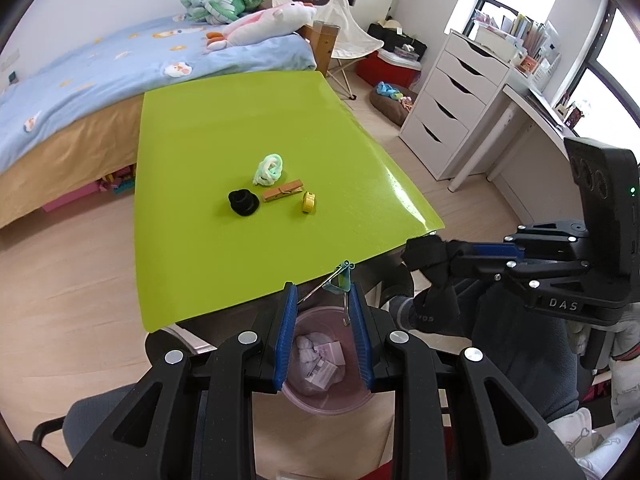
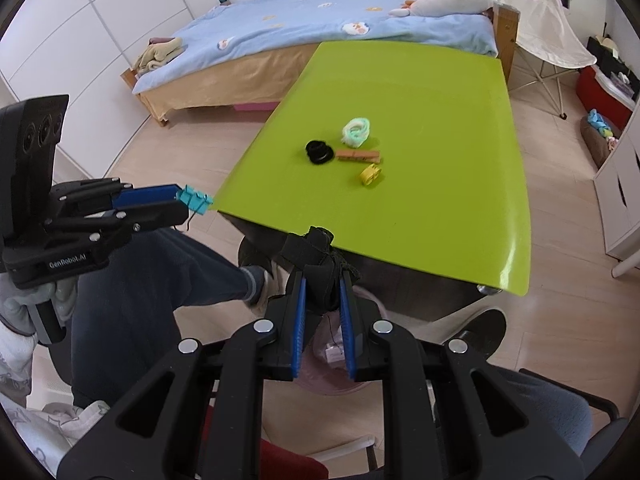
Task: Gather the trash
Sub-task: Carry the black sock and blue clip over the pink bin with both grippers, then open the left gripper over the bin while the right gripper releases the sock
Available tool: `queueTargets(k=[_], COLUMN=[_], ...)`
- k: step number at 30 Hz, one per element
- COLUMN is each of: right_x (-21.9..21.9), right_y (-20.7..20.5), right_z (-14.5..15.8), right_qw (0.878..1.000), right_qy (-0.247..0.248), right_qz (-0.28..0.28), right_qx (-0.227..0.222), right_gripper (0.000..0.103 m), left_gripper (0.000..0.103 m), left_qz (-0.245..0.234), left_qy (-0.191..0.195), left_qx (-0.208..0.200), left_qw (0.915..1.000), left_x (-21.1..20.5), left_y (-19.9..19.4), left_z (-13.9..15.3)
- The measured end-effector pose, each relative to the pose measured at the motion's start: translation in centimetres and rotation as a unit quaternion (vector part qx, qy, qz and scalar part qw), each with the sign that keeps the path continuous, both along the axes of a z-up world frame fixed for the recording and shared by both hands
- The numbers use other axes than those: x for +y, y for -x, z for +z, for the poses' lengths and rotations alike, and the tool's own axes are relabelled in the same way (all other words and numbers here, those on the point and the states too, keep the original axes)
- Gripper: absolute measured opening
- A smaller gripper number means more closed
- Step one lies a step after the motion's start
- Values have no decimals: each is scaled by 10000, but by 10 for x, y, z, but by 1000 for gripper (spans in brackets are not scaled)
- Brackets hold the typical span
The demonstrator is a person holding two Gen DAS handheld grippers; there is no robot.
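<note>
Teal binder clip (image 1: 341, 281), crumpled black cloth (image 2: 320, 256)

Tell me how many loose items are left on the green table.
4, clustered mid-table: a pale green cord bundle farthest back, a black ring-shaped piece on the left, a wooden clothespin in the middle, a yellow tape roll nearest right. None appears hidden.

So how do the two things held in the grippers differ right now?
The left gripper holds a small teal binder clip, hard and thin, with wire handles; the right gripper is shut on a black cloth strap, soft, crumpled and bulkier. The clip sits at the fingertips, while the strap fills the gap between the pads and spills past the tips. Both hang off the green table's near edge, above the pink bin.
</note>
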State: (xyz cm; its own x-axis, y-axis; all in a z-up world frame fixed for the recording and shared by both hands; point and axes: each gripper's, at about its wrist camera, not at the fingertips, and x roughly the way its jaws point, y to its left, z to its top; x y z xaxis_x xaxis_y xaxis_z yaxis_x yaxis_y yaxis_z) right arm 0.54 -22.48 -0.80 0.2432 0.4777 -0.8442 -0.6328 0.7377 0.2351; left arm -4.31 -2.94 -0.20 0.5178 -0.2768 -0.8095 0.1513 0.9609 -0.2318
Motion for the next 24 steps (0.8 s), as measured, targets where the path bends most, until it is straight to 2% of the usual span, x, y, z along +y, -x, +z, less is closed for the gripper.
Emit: queueTargets(k=[4, 6, 7, 8, 9, 11, 14, 18, 24], right_x=[2, 0, -1, -2, -4, -5, -10, -16, -30], right_y=[1, 1, 0, -1, -1, -1, -2, -2, -5], right_z=[-1, -1, -1, 0, 1, 3, 6, 11, 15], right_qw=[9999, 9999, 9999, 9998, 9998, 9997, 9994, 9991, 9983], right_qy=[-73, -107, -132, -166, -189, -224, -300, -301, -285], right_qz=[51, 21, -23, -44, -58, -75, -157, -280, -495], right_qx=[57, 52, 39, 41, 43, 39, 26, -44, -108], right_gripper=[23, 39, 52, 59, 63, 76, 87, 92, 93], left_gripper=[27, 27, 27, 27, 27, 27, 27, 27, 27], left_qz=[-15, -42, -53, -65, -75, -101, -136, -208, -385], left_qy=[23, 23, 19, 21, 24, 30, 36, 33, 28], left_qx=[-1, -8, -8, -6, -7, -8, -11, 3, 37], left_qw=[10000, 10000, 10000, 10000, 10000, 9999, 9999, 9998, 9992], left_x=[1, 0, 0, -1, -1, -2, -4, -8, -18], left_y=[1, 1, 1, 1, 1, 2, 2, 3, 3], left_z=[0, 0, 0, 0, 0, 0, 0, 0, -1])
